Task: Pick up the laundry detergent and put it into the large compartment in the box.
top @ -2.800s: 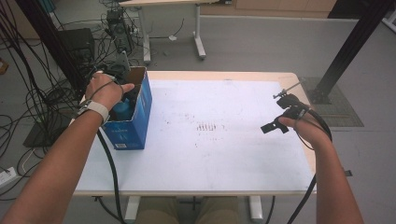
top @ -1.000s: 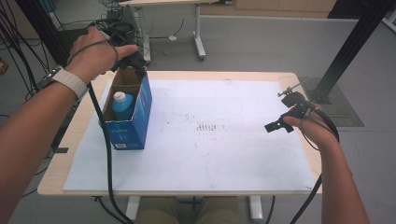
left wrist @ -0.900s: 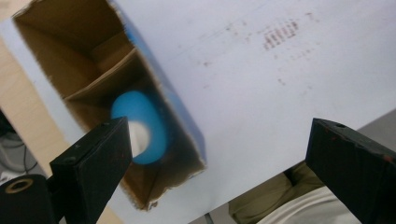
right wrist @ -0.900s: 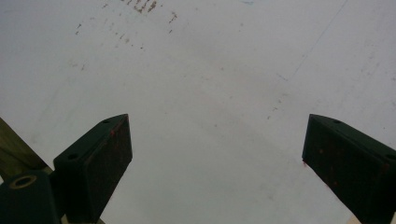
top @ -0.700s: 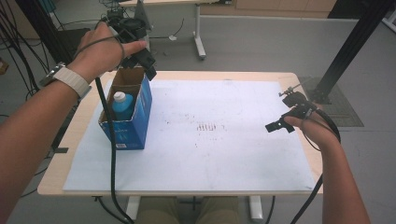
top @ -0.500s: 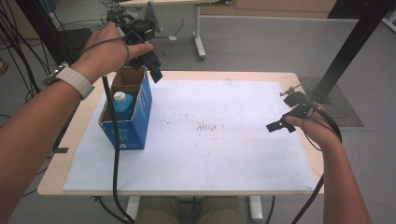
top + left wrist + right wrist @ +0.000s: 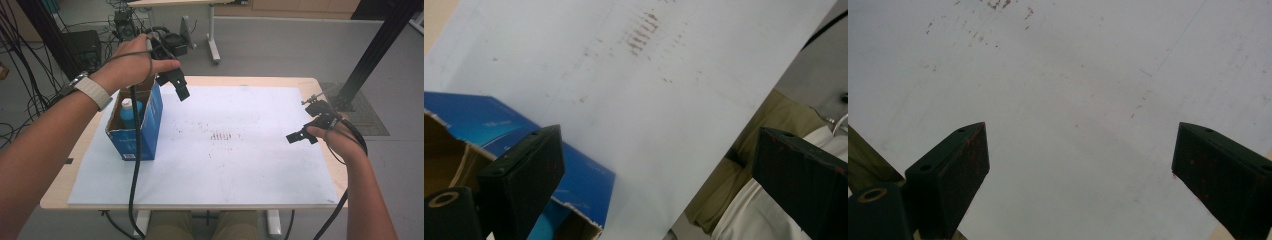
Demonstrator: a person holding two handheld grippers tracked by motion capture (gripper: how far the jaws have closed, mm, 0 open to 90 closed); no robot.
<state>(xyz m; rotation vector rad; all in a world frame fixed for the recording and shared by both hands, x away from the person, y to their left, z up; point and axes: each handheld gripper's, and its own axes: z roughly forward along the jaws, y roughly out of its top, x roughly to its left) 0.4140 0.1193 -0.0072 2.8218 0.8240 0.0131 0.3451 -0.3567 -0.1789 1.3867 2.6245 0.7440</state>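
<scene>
A blue cardboard box (image 7: 135, 131) stands open at the table's left, with a blue bottle with a white cap (image 7: 131, 110) upright inside it. My left gripper (image 7: 175, 82) hangs in the air just past the box's far right corner, open and empty. In the left gripper view its jaws (image 7: 654, 145) frame the white sheet (image 7: 649, 90), with the box (image 7: 574, 165) at the lower left. My right gripper (image 7: 307, 120) hovers low over the sheet's right side, open and empty. The right gripper view (image 7: 1080, 140) has bare sheet between the jaws.
A large white sheet (image 7: 225, 150) with faint brown marks at its middle covers most of the wooden table (image 7: 55, 197). Cables and equipment (image 7: 75, 45) crowd the floor at the left rear. A black post (image 7: 372, 55) stands by the right rear corner.
My left gripper has lifted out of the box and swung up and to the right, holding nothing. The bottle stays in the box. The right gripper has barely shifted.
</scene>
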